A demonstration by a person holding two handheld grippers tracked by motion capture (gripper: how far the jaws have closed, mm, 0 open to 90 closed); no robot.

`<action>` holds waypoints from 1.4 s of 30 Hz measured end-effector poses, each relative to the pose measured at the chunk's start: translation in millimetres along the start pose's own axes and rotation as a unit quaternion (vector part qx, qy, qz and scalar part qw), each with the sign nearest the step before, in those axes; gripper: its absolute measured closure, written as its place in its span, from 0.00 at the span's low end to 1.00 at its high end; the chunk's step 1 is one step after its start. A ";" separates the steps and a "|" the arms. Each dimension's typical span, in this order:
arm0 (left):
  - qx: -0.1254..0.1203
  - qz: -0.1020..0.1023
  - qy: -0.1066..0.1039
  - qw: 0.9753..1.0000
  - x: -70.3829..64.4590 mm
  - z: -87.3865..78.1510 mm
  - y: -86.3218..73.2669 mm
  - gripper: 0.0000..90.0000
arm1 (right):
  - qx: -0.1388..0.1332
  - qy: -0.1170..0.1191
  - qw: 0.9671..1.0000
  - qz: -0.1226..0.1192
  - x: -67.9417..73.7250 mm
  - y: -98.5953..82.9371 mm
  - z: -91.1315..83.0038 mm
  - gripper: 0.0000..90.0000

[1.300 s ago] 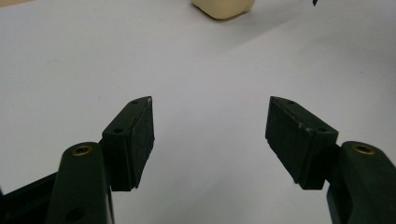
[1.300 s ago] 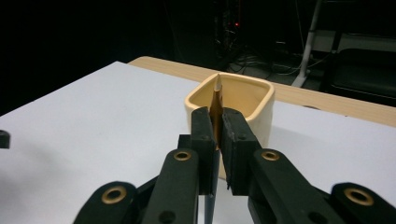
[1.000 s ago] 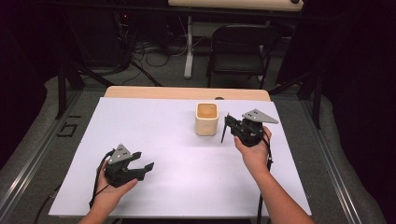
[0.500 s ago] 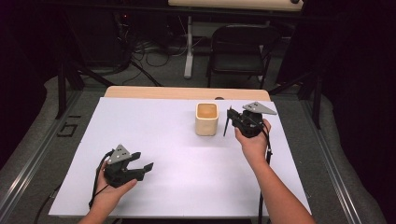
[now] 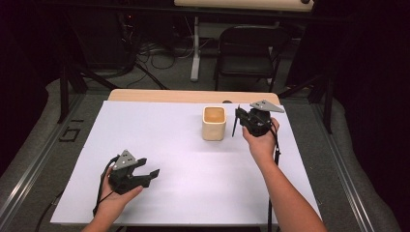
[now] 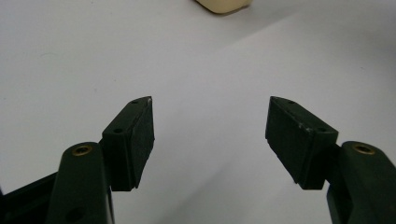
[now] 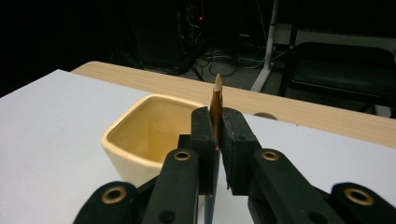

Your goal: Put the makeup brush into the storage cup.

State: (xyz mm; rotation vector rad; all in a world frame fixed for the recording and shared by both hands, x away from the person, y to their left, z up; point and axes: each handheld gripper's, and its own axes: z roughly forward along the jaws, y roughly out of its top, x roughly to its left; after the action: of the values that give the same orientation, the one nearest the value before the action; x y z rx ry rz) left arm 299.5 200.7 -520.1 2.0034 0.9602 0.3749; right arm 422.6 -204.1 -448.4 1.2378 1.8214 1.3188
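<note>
now, by label:
right gripper (image 5: 237,121): raised over the far right part of the table, just right of the cup; jaws pressed together on a thin stick
stick (image 7: 217,100): thin, brownish, pointed at the top; stands upright between the jaws in the right gripper view, lower end hanging below them in the high view (image 5: 235,126)
cup (image 5: 213,123): cream, square-mouthed, upright on the white table top, open side up; seen just beyond the jaws (image 7: 144,135); not touched by the stick
left gripper (image 5: 147,175): low over the near left of the table, held in the left hand (image 5: 113,200); jaws spread wide with only bare table between them (image 6: 210,135)
table (image 5: 159,140): white sheet, wooden strip along the far edge
chair (image 5: 246,53): dark, beyond the table
</note>
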 end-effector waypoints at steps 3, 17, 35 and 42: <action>0.000 -0.001 -0.001 1.000 0.1 0.5 -0.3 0.37 | -0.005 -0.004 1.000 -0.005 0.2 10.1 1.5 0.93; 0.004 0.000 0.000 1.000 0.8 1.4 -0.5 0.37 | -0.025 -0.010 0.999 -0.028 12.4 55.4 2.8 0.93; 0.005 -0.001 -0.003 1.000 0.5 2.3 -0.9 0.37 | -0.033 0.007 0.999 -0.039 33.4 67.8 8.1 0.93; 0.006 -0.002 -0.002 1.000 0.8 1.7 -1.2 0.37 | -0.030 0.012 0.998 -0.046 41.8 66.0 13.8 0.93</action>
State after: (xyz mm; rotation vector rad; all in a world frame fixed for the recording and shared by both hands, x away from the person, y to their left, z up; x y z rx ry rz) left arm 300.4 200.7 -522.1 2.0118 0.9644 0.3638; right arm 440.0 -154.8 -388.8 1.0979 1.8199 1.3331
